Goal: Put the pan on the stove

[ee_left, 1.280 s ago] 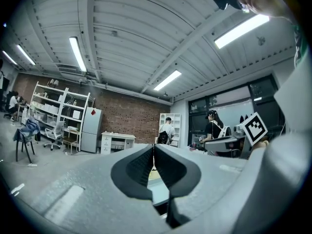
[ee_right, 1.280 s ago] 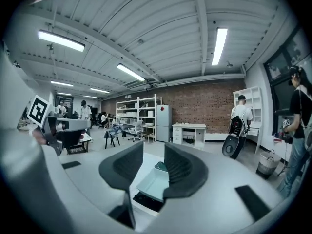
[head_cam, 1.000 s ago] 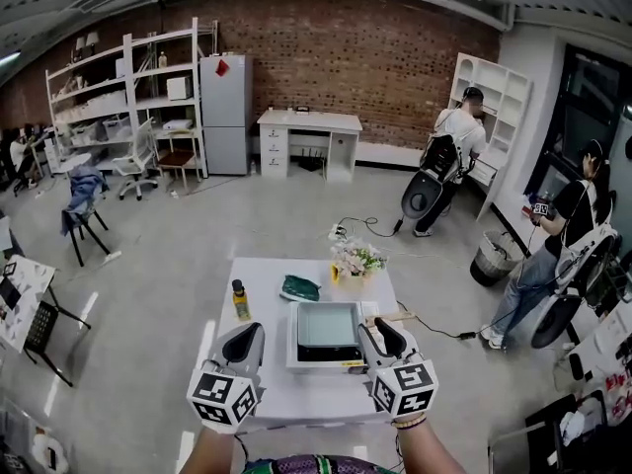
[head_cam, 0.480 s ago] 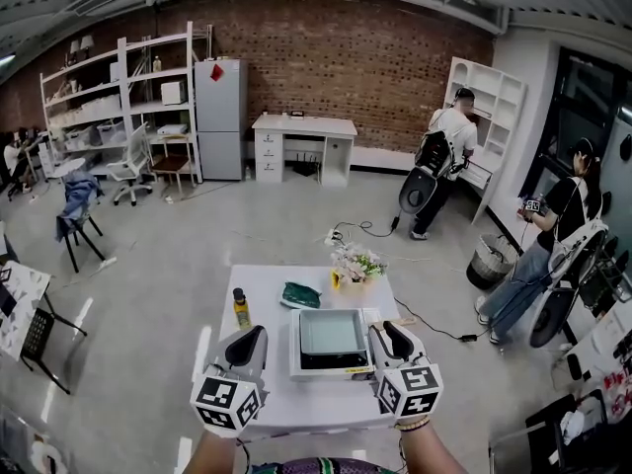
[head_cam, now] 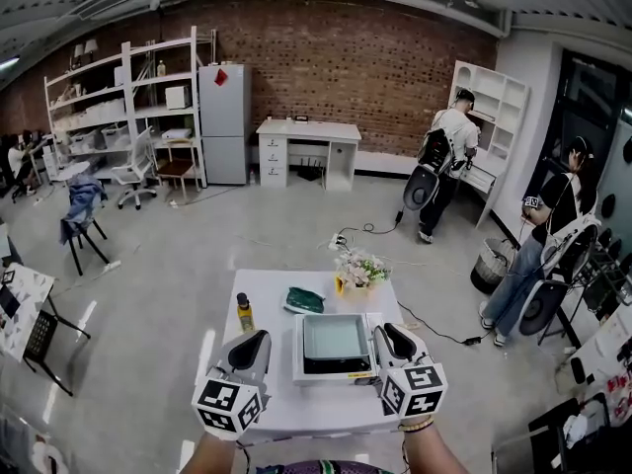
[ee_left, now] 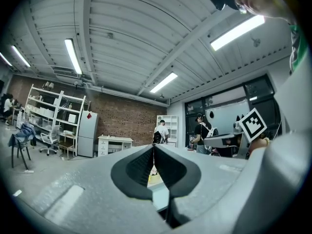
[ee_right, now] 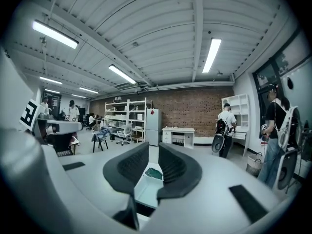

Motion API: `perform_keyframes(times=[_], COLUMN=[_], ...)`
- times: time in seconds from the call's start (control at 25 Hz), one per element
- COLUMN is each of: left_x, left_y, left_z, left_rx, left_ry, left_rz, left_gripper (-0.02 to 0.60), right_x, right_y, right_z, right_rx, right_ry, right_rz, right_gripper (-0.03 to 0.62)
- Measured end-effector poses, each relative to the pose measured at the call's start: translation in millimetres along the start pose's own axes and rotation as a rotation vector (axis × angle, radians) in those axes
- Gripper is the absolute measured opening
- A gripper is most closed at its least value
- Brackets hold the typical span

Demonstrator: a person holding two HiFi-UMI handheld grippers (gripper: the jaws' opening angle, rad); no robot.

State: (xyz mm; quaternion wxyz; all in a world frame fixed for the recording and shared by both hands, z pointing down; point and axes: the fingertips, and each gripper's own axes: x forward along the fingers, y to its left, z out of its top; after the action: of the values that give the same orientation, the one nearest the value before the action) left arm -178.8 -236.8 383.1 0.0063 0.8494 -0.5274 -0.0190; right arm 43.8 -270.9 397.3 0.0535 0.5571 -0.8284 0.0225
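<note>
Since the earlier frame the right gripper (ee_right: 153, 150) has been closing its jaws, and both grippers keep their stations either side of the pan (head_cam: 336, 339). The right jaws now stand narrowly apart. A slit of floor shows between their tips, and the pan's right rim (ee_right: 144, 188) runs lengthwise in the gap below. The pads do not yet press it. The left gripper (ee_left: 153, 147) has its jaws pressed together at the tips and holds nothing. In the head view it sits just left of the pan, apart from the left rim. Both grippers point level, away from the person.

The pan, a white rectangular tray with a grey-green floor, sits at the centre of the white bench (head_cam: 267, 289). A dark band with a yellow label (head_cam: 361, 374) runs along its near edge. Beyond the pan lie a green cloth (head_cam: 304, 300) and a bunch of flowers (head_cam: 360, 268). A bottle (head_cam: 243, 312) stands to the left of the pan.
</note>
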Motion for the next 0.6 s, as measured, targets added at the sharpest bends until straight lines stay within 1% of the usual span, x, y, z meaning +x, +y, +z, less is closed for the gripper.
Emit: perform_keyframes(times=[0.24,0.44,0.6], left_x=[7,18,26], left_y=[-7,-20,-26], left_z=[6,4,12], left_rx=[0.002,-0.029,-0.014], left_ry=[0.004,0.028,0.023], left_rz=[0.013,0.001,0.000], left_gripper=[0.018,0.018,0.018], right_x=[-1,-2,-3], right_y=[-6,-12,-18], right_z=[5,15,25], right_rx=[-0.007,0.001,0.004], right_ry=[0.001,-0.003,-0.027], right_rz=[0.030,0.054,0.065], right_gripper=[0.048,0.037,0.014])
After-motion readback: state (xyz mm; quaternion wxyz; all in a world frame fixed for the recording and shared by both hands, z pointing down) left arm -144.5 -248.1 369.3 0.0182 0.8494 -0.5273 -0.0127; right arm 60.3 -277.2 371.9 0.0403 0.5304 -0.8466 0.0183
